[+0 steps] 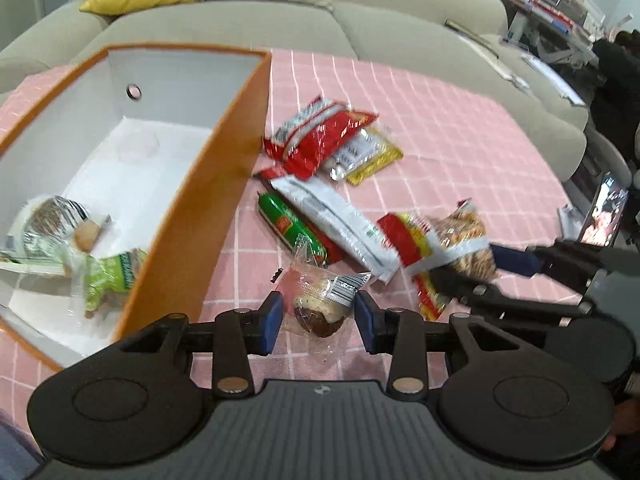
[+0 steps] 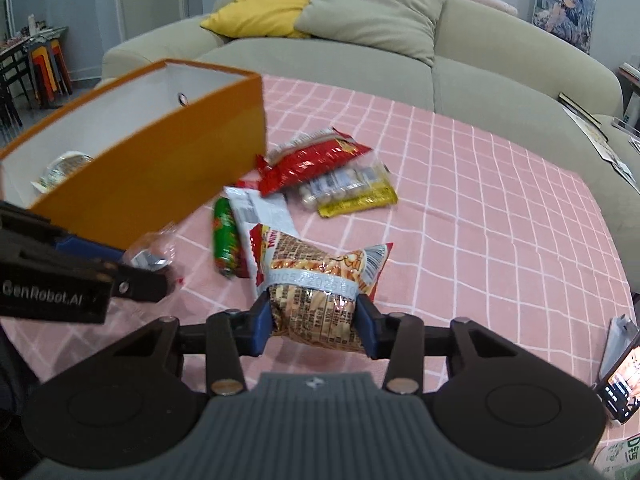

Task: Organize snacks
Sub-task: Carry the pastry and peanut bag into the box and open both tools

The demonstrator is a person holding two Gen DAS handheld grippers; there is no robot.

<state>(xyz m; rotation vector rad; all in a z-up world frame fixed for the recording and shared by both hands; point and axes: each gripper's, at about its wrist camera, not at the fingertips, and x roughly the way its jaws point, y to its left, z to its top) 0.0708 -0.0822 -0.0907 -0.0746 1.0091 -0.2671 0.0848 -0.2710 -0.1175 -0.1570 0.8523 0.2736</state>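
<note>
Left tool (image 1: 316, 322) is about half open, its blue pads (image 1: 270, 322) closed against the clear wrapper of a small round cake (image 1: 320, 308); the cake hangs between them just above the pink checked cloth (image 1: 460, 128), close beside the near corner of the orange box (image 1: 224, 184). Right tool (image 2: 314, 322) is likewise about half open and clamped on a crinkled peanut bag (image 2: 316, 292), which bulges above and below the pads; this bag sits further from the box than the cake does. Box is open at the top, white inside, with a foil-topped cup (image 1: 52, 220) and a green packet (image 1: 112, 276) lying in its near end. Beside the box's long side, on the cloth, loose snacks lie in a heap: a red packet (image 1: 320, 136) nearest the box's far corner, a yellow-edged packet (image 1: 368, 158) partly under it, a long white packet (image 1: 336, 220) and a green sausage (image 1: 288, 224) nearer the middle of the side. A phone (image 2: 620, 380) stands propped at the cloth's edge, well away from the box. Beyond the box, a sofa (image 2: 500, 80) with a yellow cushion (image 2: 264, 4).
</note>
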